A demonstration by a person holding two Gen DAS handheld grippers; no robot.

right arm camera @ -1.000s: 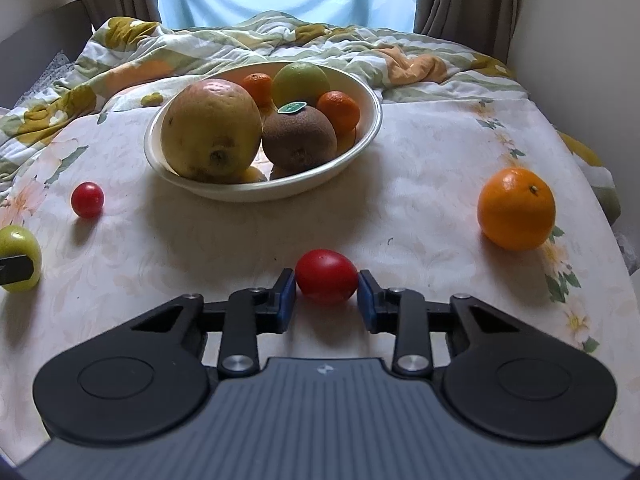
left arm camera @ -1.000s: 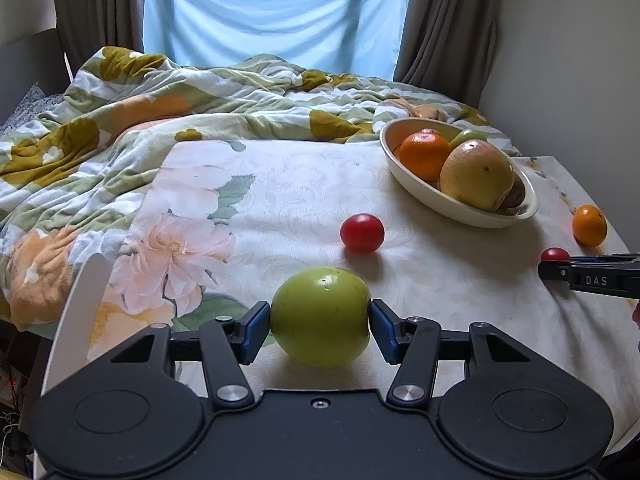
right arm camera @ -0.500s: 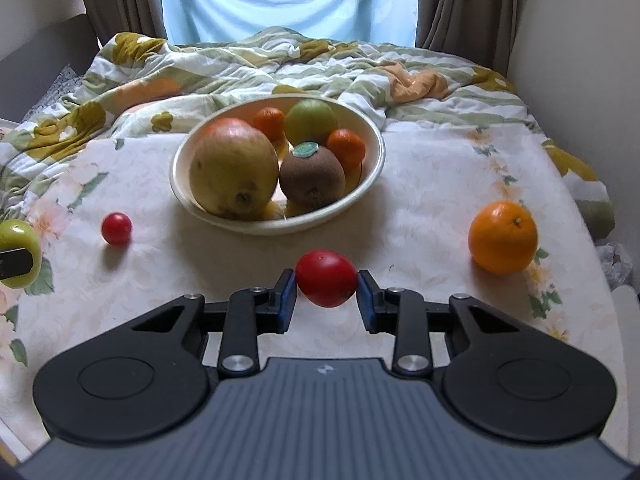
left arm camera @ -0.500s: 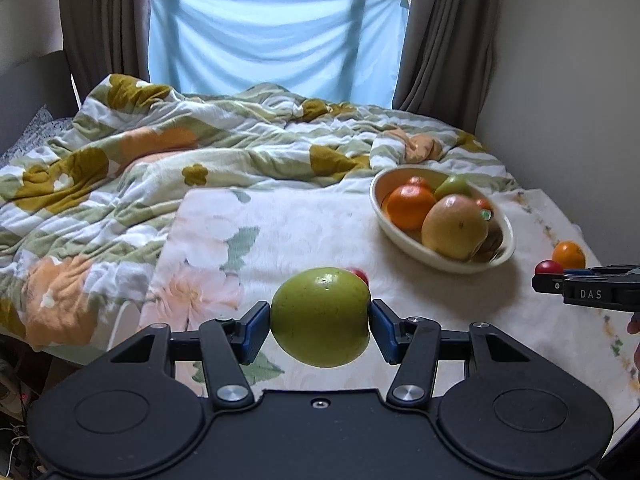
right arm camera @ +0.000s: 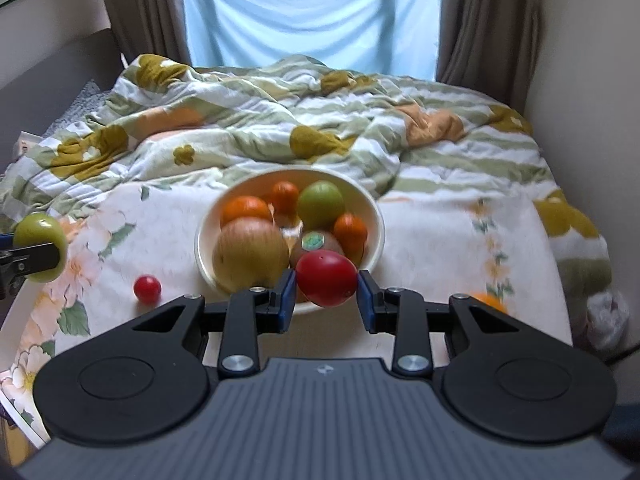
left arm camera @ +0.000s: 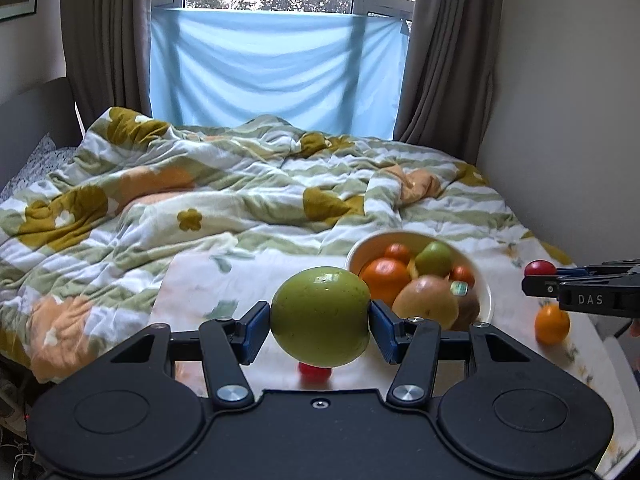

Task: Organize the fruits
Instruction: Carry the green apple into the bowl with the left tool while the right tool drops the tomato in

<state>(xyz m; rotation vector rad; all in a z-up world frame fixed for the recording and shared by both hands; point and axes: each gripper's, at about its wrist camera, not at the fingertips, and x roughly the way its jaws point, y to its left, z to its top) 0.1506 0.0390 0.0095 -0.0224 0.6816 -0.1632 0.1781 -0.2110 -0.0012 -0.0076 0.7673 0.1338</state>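
My left gripper (left arm camera: 320, 316) is shut on a green apple (left arm camera: 320, 314) and holds it in the air, left of the bowl. My right gripper (right arm camera: 326, 284) is shut on a red tomato (right arm camera: 326, 278) and holds it above the near rim of the cream bowl (right arm camera: 370, 204). The bowl, also in the left wrist view (left arm camera: 360, 246), holds several fruits: oranges, a green apple, a large yellow fruit and a kiwi. A small red tomato (right arm camera: 147, 289) lies on the table left of the bowl. A loose orange (left arm camera: 552, 324) lies right of the bowl.
The table has a floral cloth (right arm camera: 460, 248). A rumpled floral duvet (left arm camera: 180, 200) on a bed lies right behind the table. A wall (left arm camera: 580, 120) stands close on the right. The right gripper shows in the left wrist view (left arm camera: 538, 274) at the right edge.
Both grippers have lifted their fruits well above the table. The right gripper has moved forward to the bowl's near rim. The bowl and loose fruits have not moved.
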